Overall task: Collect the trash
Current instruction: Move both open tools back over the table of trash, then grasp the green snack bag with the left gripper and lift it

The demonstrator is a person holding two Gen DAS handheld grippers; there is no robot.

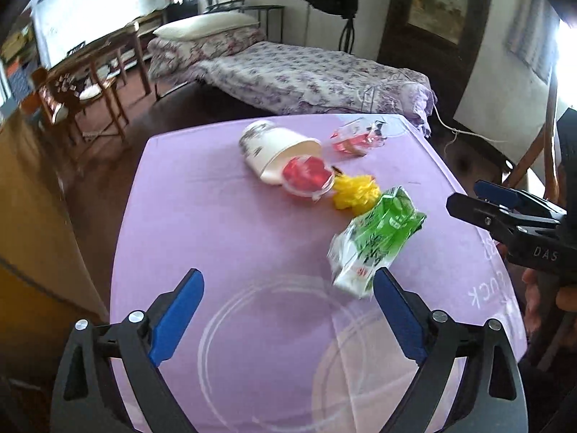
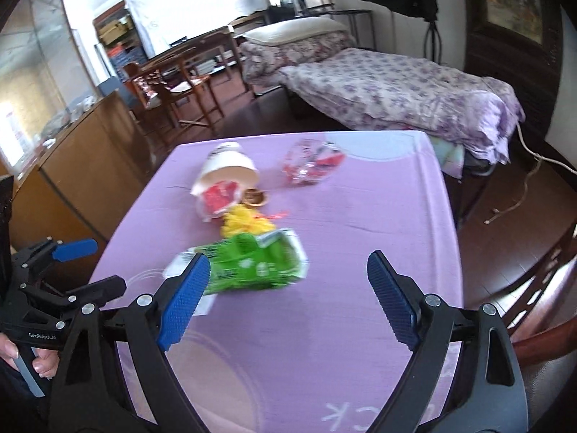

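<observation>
1. Left gripper (image 1: pixel 288 281) points steeply downward, its blue pads spread wide with nothing pressed between them.
2. Right gripper (image 2: pixel 288 263) tilts downward too, pads wide apart, gripping nothing.
3. A hand (image 2: pixel 39 361) grasps the left gripper's handle.

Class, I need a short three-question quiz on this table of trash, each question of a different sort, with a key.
1. True or false: the paper cup stands upright.
2. Which piece lies nearest both tools? A) green packet B) clear wrapper C) yellow wad
3. Fill in: the left tool and the right tool are both ____ and hold nothing.

Key: 1 false, it lies on its side on the purple tablecloth; 2 A; 3 open.
</observation>
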